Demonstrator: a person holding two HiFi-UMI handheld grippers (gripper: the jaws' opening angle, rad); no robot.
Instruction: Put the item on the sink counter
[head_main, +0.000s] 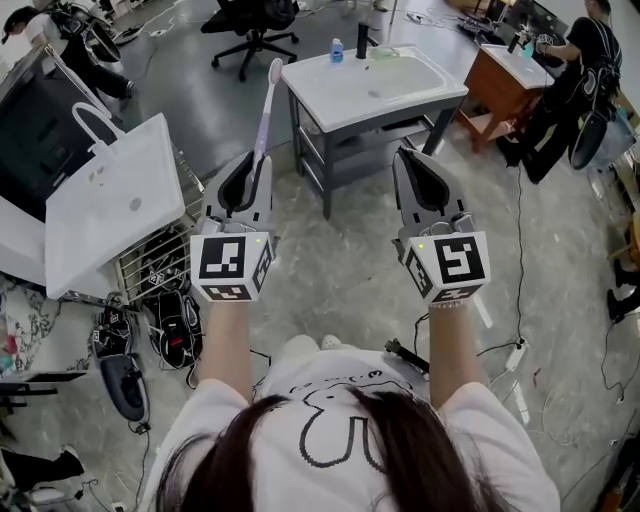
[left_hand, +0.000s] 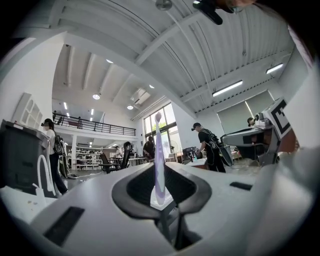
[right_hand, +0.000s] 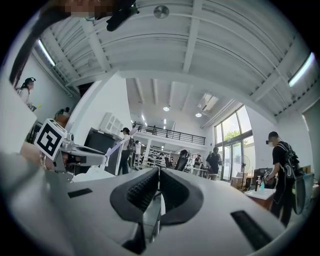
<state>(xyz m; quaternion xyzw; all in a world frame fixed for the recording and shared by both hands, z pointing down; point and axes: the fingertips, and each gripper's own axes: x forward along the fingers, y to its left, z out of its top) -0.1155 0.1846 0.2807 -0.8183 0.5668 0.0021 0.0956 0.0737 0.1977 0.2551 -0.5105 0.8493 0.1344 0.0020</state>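
Observation:
A toothbrush (head_main: 263, 112) with a lilac and white handle sticks out forward from my left gripper (head_main: 250, 168), whose jaws are shut on its lower end. In the left gripper view the toothbrush (left_hand: 159, 155) stands upright between the dark pads (left_hand: 135, 187). My right gripper (head_main: 415, 165) is level with the left one, shut, with nothing in it; in the right gripper view its ribbed pads (right_hand: 142, 190) meet at the tips. The sink counter (head_main: 400, 95), a white basin on a grey frame, stands a short way ahead of both grippers.
A black faucet (head_main: 366, 40) and a blue bottle (head_main: 337, 50) stand at the counter's back edge. A white tote bag (head_main: 110, 200) hangs at the left over a wire rack with shoes (head_main: 165, 275). A person (head_main: 565, 90) stands at a second sink (head_main: 510, 65) on the right. Cables (head_main: 520, 300) cross the floor.

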